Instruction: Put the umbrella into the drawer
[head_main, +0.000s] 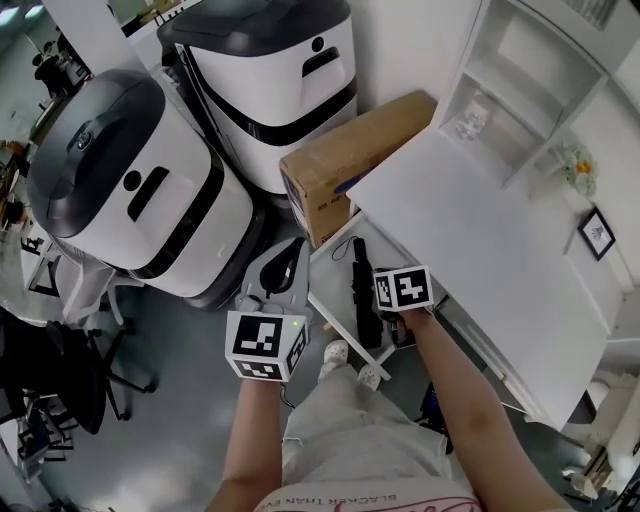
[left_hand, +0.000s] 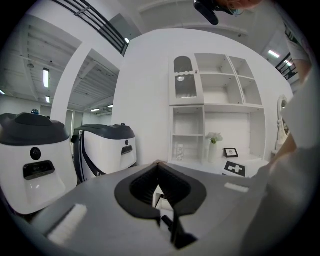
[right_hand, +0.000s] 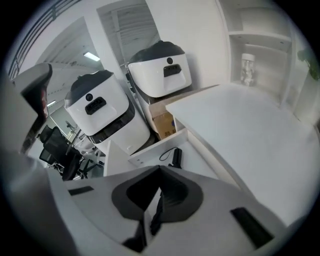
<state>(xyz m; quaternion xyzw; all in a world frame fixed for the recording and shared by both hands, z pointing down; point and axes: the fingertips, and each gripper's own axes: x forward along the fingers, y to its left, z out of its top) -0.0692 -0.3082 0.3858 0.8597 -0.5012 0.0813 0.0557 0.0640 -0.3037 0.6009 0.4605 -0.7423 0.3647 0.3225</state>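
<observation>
Black umbrella (right_hand: 176, 157) lies in the open white drawer (right_hand: 156, 149), apart from the right gripper (right_hand: 160, 168), ahead of and below its empty, closed jaws. To its left, the left gripper (left_hand: 158, 163) is also closed and empty. Its view faces white shelves (left_hand: 216, 125); only the other two views show the umbrella.
</observation>
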